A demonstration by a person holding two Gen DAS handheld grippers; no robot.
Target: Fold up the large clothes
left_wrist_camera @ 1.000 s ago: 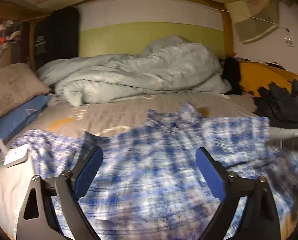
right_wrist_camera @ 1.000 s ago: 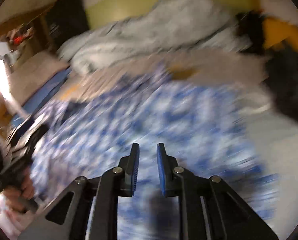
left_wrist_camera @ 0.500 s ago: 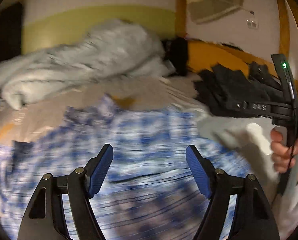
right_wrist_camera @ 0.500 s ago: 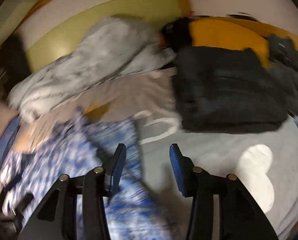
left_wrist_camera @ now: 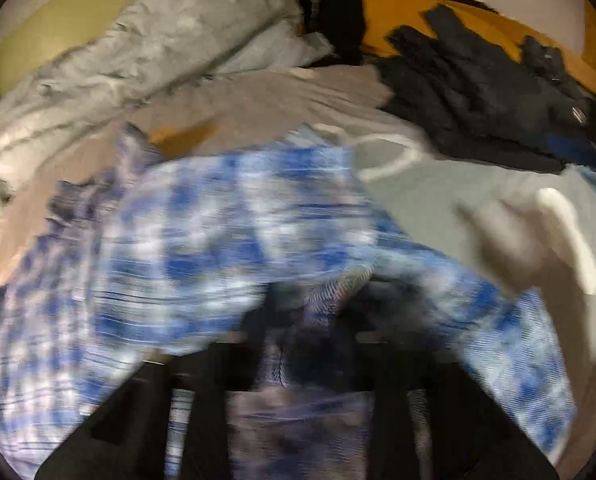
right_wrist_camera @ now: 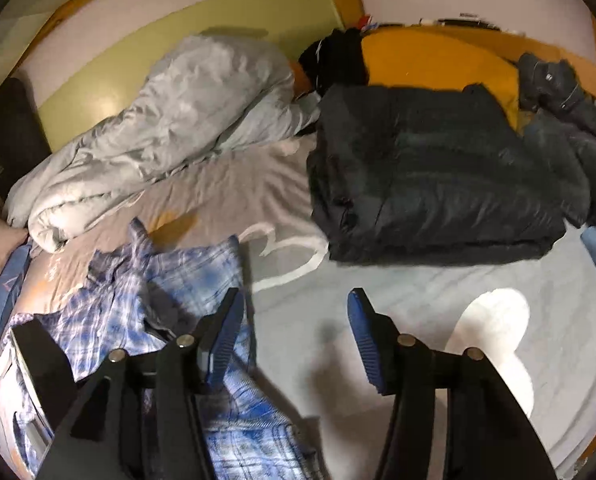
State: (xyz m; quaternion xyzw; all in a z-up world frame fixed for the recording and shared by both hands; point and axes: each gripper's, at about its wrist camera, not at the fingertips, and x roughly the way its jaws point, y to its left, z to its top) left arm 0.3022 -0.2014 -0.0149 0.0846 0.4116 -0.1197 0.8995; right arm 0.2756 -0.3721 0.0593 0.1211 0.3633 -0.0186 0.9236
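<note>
The blue plaid shirt, spread across the bed at lower left, was clamped in the left tool, while the right tool was opening empty, so a thin pinch could be lost mid-fold

plaid shirt beside dark jacket

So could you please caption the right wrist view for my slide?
Right gripper opening, empty, above the grey bedsheet beside the blue plaid shirt.
</note>
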